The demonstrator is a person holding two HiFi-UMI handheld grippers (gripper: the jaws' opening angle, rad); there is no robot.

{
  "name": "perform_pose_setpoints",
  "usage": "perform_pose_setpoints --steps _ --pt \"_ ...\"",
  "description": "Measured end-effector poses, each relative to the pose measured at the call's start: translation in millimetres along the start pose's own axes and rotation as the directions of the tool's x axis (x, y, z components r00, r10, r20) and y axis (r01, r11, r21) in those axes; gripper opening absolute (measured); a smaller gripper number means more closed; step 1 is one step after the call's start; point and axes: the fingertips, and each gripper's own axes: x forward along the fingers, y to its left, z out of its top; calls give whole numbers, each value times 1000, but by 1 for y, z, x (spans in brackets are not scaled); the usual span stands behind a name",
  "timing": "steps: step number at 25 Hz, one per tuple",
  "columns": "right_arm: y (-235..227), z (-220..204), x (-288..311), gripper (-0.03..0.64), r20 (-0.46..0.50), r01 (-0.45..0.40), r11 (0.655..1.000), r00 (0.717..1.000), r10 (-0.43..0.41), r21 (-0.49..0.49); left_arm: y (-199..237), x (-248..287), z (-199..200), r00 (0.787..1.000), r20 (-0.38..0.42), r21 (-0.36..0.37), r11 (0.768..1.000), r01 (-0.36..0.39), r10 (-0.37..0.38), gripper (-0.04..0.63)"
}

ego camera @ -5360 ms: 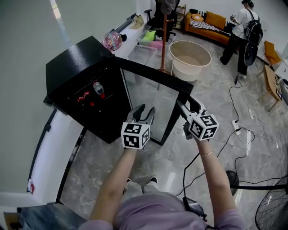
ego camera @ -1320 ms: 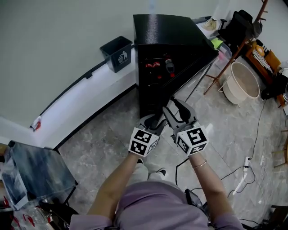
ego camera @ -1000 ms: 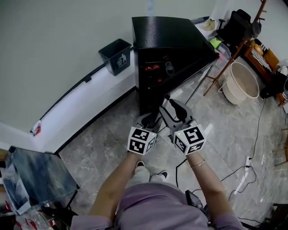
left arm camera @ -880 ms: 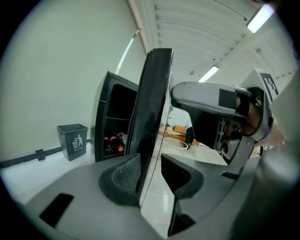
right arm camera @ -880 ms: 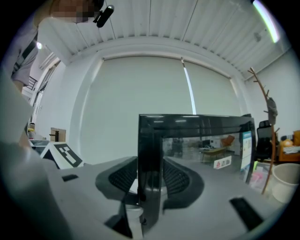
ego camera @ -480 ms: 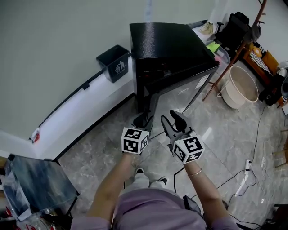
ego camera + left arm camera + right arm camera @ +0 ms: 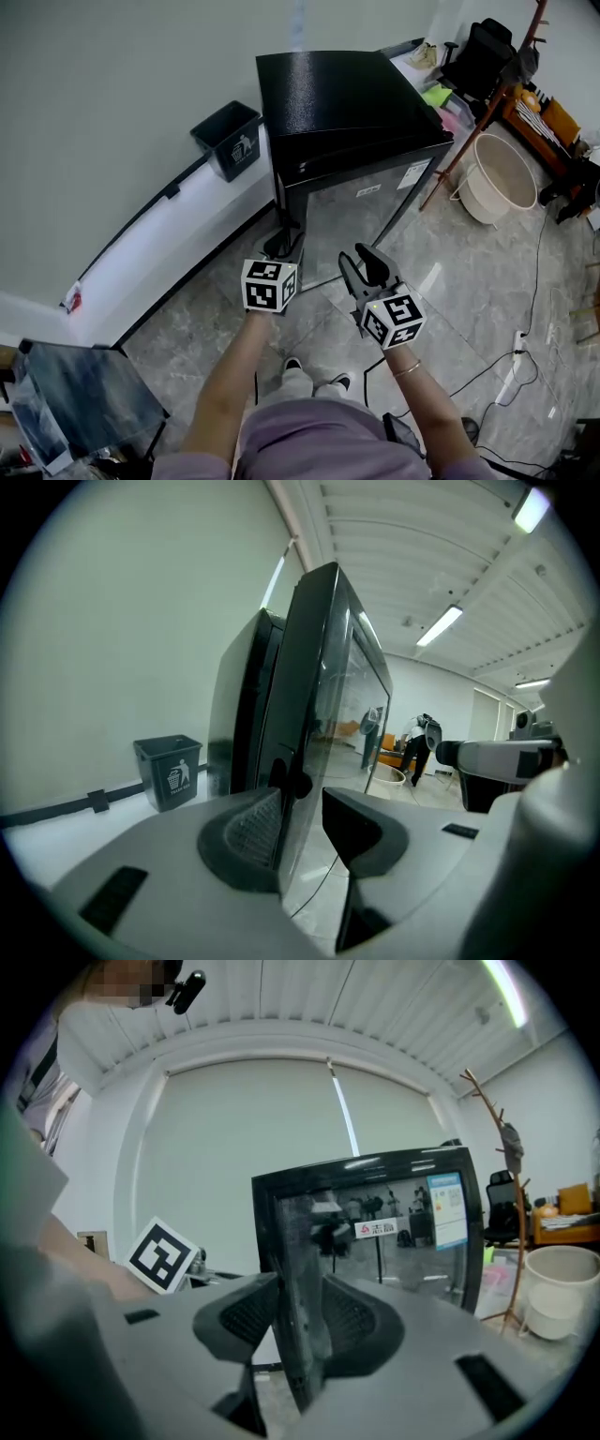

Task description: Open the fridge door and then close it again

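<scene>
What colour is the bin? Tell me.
Dark grey bin, white symbol; clearest in left gripper view.

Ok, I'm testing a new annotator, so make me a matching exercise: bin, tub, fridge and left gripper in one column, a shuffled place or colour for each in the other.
1 bin
2 tub
3 fridge
4 left gripper

a cream, right of the fridge
b at the edge of the door
c black, glass front
d left of the fridge, litter sign

Pairs: 1-d, 2-a, 3-c, 4-b
</scene>
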Motion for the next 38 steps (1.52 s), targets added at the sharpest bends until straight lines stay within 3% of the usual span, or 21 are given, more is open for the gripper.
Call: perform_pose_setpoints --steps 25,38 --pt "-22 -16 15 137 -48 30 998 998 -28 55 45 44 24 999 1 3 999 -44 44 130" --pt "-8 -9 -6 132 -31 26 998 999 -24 56 34 -3 26 997 47 -21 998 -64 65 110"
